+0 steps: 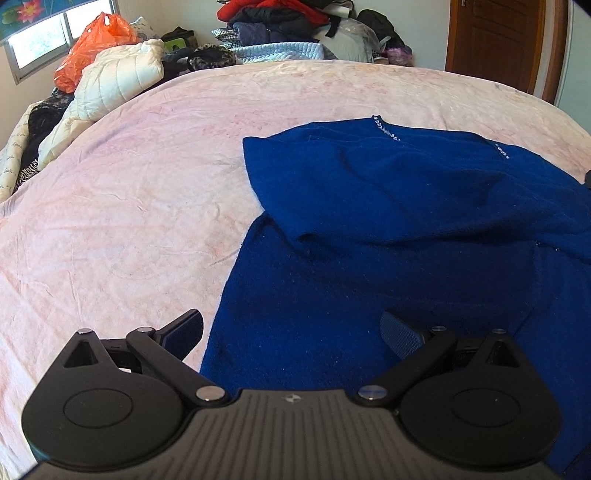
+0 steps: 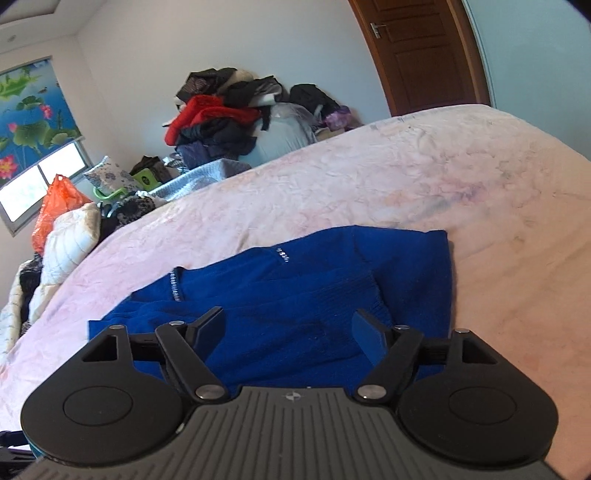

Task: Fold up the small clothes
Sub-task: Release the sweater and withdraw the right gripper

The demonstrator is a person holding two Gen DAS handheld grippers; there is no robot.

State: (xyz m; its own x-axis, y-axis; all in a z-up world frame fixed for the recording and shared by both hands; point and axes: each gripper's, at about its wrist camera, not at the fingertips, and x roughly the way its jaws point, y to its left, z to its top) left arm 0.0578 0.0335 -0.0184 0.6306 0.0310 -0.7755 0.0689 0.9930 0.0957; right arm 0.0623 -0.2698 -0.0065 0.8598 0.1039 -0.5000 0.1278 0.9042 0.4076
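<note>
A dark blue knit sweater (image 1: 388,221) with small beads at its neckline lies on the pink bed cover (image 1: 129,184). One sleeve is folded across its body. My left gripper (image 1: 291,332) is open and empty, just above the sweater's near left edge. In the right wrist view the same sweater (image 2: 314,288) lies below my right gripper (image 2: 288,328), which is open and empty over its near part. The sweater's lower end is hidden behind both grippers.
A white quilted jacket (image 1: 114,81) and an orange plastic bag (image 1: 92,48) lie at the bed's far left. A pile of clothes (image 1: 288,26) sits against the far wall. A brown door (image 1: 495,40) stands at the far right.
</note>
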